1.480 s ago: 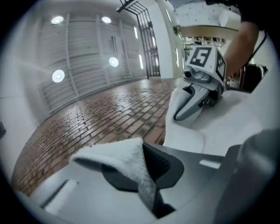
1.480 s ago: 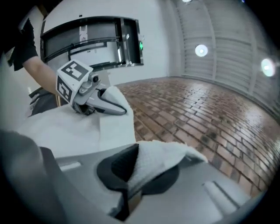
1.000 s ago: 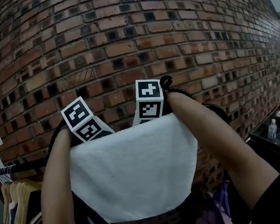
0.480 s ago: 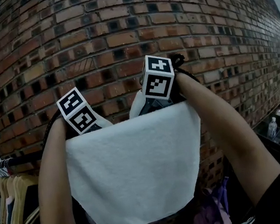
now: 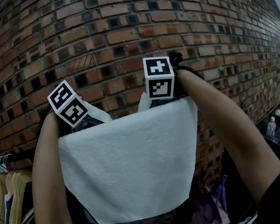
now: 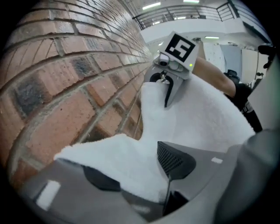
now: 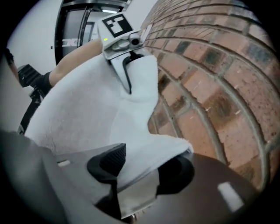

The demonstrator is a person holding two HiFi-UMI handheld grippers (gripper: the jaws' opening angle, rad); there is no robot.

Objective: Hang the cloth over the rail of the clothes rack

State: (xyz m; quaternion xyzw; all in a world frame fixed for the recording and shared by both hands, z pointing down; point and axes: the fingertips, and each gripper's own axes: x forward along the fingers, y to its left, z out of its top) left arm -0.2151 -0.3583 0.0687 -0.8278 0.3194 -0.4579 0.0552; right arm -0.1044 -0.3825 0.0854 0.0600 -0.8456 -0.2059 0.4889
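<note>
A white cloth hangs in front of me, its top edge up at both grippers; the rail beneath it is hidden. My left gripper is at the cloth's upper left corner and my right gripper at its upper right. In the left gripper view the left gripper has just been opening, and the cloth lies loose between its spread jaws. The right gripper has also just opened wide, with a fold of cloth resting between its parted pads.
A brick wall stands close behind the cloth. A dark rail with wooden hangers and clothes runs off to the left. Purple garments hang below, and a black shelf with a bottle is at the right.
Both marker cubes have risen a little above the cloth's top edge. The left cube has rolled and drifted left. The cloth stays draped in the same place.
</note>
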